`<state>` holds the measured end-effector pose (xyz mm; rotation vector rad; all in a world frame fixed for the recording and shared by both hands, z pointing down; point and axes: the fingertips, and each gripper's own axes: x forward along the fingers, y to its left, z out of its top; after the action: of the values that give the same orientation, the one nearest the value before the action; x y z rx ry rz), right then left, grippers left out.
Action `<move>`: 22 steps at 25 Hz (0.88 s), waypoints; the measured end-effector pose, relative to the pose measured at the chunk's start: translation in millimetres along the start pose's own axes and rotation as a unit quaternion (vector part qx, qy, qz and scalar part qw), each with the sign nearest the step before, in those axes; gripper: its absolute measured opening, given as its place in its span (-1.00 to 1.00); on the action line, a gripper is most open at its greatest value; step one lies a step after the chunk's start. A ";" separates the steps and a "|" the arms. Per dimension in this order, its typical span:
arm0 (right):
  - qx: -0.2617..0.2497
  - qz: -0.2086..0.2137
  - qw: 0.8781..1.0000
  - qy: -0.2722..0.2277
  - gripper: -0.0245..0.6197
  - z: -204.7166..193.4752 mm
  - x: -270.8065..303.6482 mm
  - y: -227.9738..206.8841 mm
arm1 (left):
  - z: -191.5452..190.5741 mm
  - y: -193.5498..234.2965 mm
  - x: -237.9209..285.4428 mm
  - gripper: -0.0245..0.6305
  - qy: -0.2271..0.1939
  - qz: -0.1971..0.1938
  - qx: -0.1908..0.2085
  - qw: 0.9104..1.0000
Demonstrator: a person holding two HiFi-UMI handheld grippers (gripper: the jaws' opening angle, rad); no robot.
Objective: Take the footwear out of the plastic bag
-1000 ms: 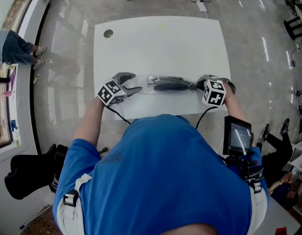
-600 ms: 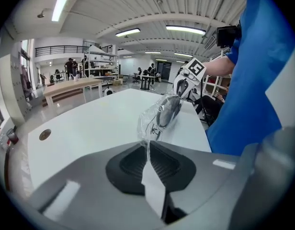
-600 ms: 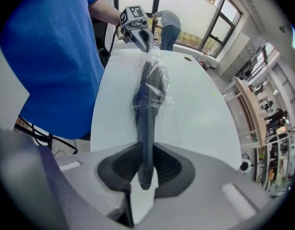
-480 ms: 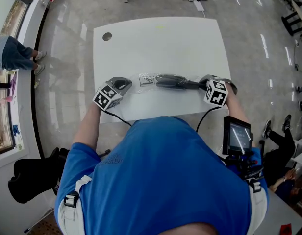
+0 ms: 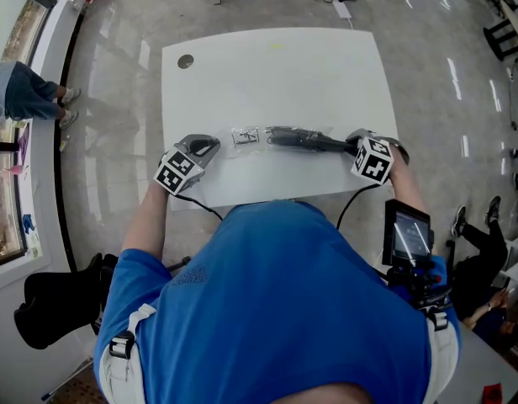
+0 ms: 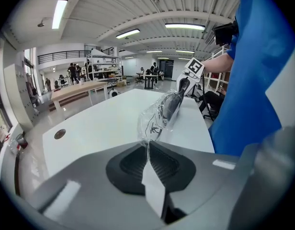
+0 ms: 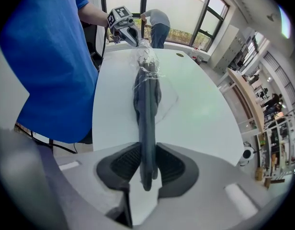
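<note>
While left gripper pinches bag, footwear near table's front edge

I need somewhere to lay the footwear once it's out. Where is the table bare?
Bare: the whole far part of the table, from the plastic bag back to the cable hole and the far edge. Crowded: the near strip, where bag and footwear stretch across.

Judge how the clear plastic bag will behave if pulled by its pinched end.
Probably floppy: the plastic bag is thin, crumpled film where the left gripper pinches it. Its glossy look suggests it is slick and may slide off the footwear.
</note>
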<state>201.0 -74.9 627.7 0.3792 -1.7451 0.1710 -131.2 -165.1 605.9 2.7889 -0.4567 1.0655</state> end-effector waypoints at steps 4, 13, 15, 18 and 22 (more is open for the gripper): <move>-0.009 0.022 1.000 -0.005 -0.43 9.9 2.7 7.1 | 0.8 -6.0 -0.3 -0.87 -0.001 -0.001 0.008 1.000; -0.053 0.001 0.999 0.014 -0.50 42.0 15.3 -7.0 | 8.9 -12.4 -8.1 -0.87 0.002 -0.003 0.007 1.000; -0.053 -0.005 0.998 0.018 -0.58 40.0 16.6 -8.8 | 7.3 -12.6 -7.5 -0.87 0.002 -0.002 0.006 1.000; -0.046 -0.008 0.999 0.019 -0.64 34.5 15.4 -8.3 | 2.7 -10.4 -7.1 -0.87 0.001 -0.001 0.002 1.000; -0.028 -0.014 0.999 0.032 -0.65 19.2 9.2 -10.9 | -3.0 -0.3 -10.8 -0.87 0.005 0.000 -0.003 1.000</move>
<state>185.5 -92.7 631.6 0.3544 -1.6770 0.1125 -140.7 -161.6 601.0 2.7762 -0.4573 1.0755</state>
